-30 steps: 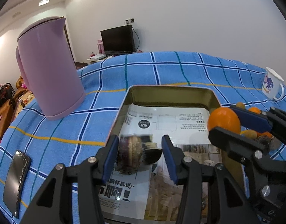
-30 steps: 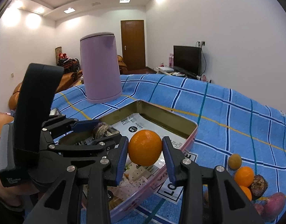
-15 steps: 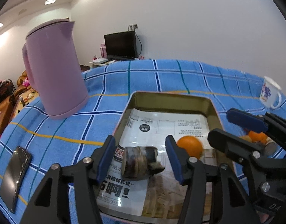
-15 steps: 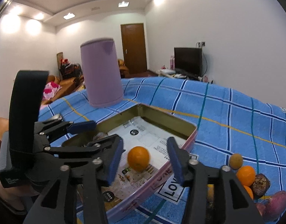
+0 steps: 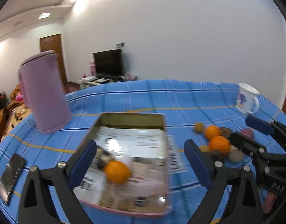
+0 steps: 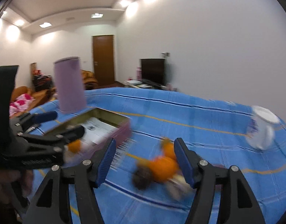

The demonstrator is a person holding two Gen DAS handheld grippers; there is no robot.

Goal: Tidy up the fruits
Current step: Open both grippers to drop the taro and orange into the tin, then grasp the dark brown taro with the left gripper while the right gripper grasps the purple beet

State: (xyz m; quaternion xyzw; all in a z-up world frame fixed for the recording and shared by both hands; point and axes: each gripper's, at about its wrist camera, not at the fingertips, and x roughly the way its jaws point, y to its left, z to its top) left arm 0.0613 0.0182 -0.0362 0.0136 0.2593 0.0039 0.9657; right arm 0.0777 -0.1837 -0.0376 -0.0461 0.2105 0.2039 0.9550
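Note:
A metal tin tray (image 5: 131, 117) lined with printed paper lies on the blue checked cloth. In it rest an orange (image 5: 116, 171) and a blurred dark fruit (image 5: 103, 155). My left gripper (image 5: 140, 155) hangs above the tray's near end, its jaws opening wide with nothing pressed between them. To the right of the tray lies a pile of fruit, with an orange (image 6: 163, 168) on top and a dark fruit (image 6: 143, 177) beside it. My right gripper (image 6: 144, 149) hovers just before this pile, jaws opening and holding nothing. The picture is motion-blurred.
A tall lilac kettle (image 5: 44, 93) stands left of the tray, and a dark phone (image 5: 10, 175) lies near the cloth's left edge. A white printed mug (image 5: 247, 99) stands at the far right. The tray's rim (image 6: 109, 114) is left of my right gripper.
The left gripper let go of the dark fruit and the right let go of the orange; both now lie in the tray. Both grippers drew back, and the right swung rightward to the fruit pile.

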